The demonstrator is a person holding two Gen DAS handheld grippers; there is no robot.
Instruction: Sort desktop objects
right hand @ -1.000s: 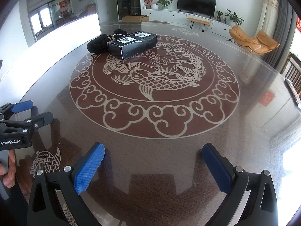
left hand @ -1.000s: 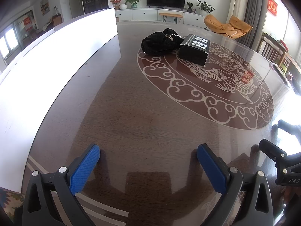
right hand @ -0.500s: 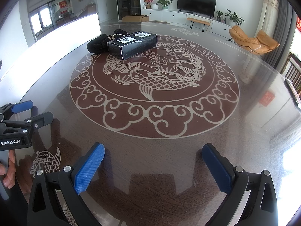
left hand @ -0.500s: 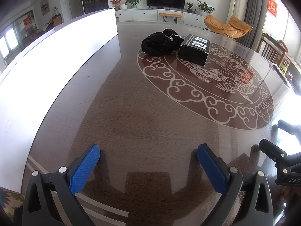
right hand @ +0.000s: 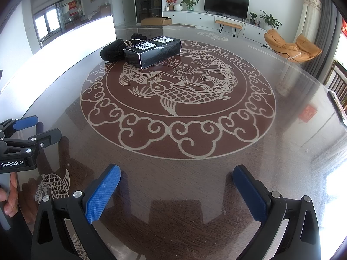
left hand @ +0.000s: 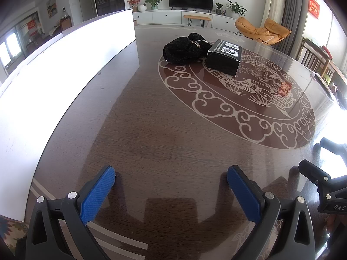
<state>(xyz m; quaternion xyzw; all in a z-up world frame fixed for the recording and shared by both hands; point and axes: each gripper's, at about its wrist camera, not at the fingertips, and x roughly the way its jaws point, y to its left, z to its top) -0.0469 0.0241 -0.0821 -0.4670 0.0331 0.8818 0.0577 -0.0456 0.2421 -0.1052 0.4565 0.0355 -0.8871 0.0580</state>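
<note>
A long black box (left hand: pixel 223 57) (right hand: pixel 153 51) with two white labels lies at the far side of the round glass-topped table (left hand: pixel 164 130) (right hand: pixel 282 151). A black fuzzy pouch (left hand: pixel 183 48) (right hand: pixel 112 51) with a pale cord rests against its left side. My left gripper (left hand: pixel 171 176) hovers open over the table's near edge, far from both, nothing between its blue pads. My right gripper (right hand: pixel 176 175) is open and empty too, near the front edge. The left gripper (right hand: pixel 35 130) also shows at the left edge of the right wrist view, held by a hand (right hand: pixel 9 192).
A bright white panel (left hand: pixel 65 65) runs along the table's left side. A dragon-and-fish medallion (right hand: pixel 177 95) fills the tabletop. Orange chairs (left hand: pixel 263 30), a wooden chair (left hand: pixel 314 58), a TV unit (right hand: pixel 226 0) stand beyond. A dark flat item (right hand: pixel 338 106) lies at the right rim.
</note>
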